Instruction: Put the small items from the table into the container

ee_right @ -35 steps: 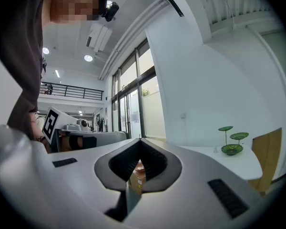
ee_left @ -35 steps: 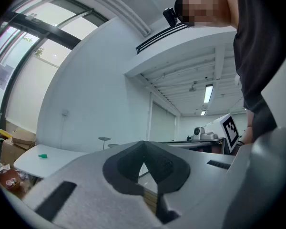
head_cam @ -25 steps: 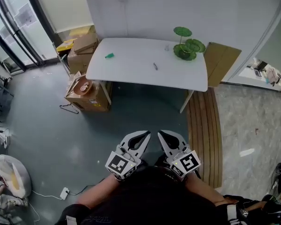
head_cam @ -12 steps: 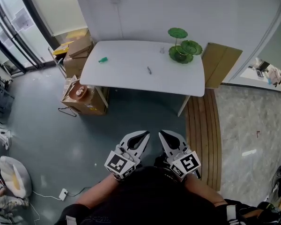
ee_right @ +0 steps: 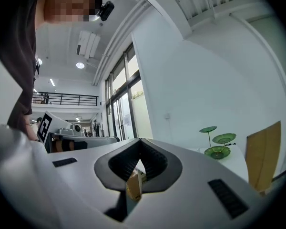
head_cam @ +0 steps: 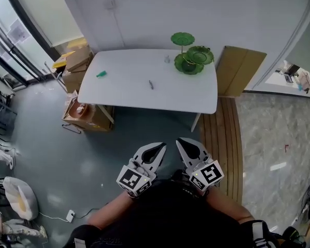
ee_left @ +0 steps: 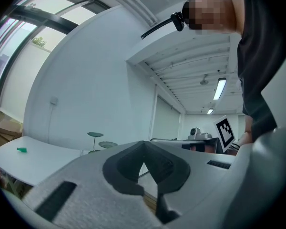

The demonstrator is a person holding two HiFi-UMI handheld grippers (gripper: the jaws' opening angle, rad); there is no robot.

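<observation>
A grey-floored room with a white wall at its far side holds a white table (head_cam: 144, 99), and on the table's far right corner stands the green tiered stand (head_cam: 188, 61), which I take to be the container. A small clear piece (head_cam: 167, 59) sits just left of the stand. A dark slim item (head_cam: 151, 84) lies further left of it and nearer the person, with its long axis running roughly away from them. A small green item (head_cam: 101, 74) lies far to the stand's left near the table's end, slanted across it. The left gripper (head_cam: 161, 146) and right gripper (head_cam: 179, 141) are held side by side against the body, well apart from everything on the table. Both have their fingers clenched tip to tip on nothing. The stand is ahead of the right gripper, while the dark item and green item lie toward the left gripper's side, so the left hand looks the likelier to pick first. Compared with a second ago, the table sits lower and larger in the head view and the stand has shifted leftward, while the grippers keep the same pose.
</observation>
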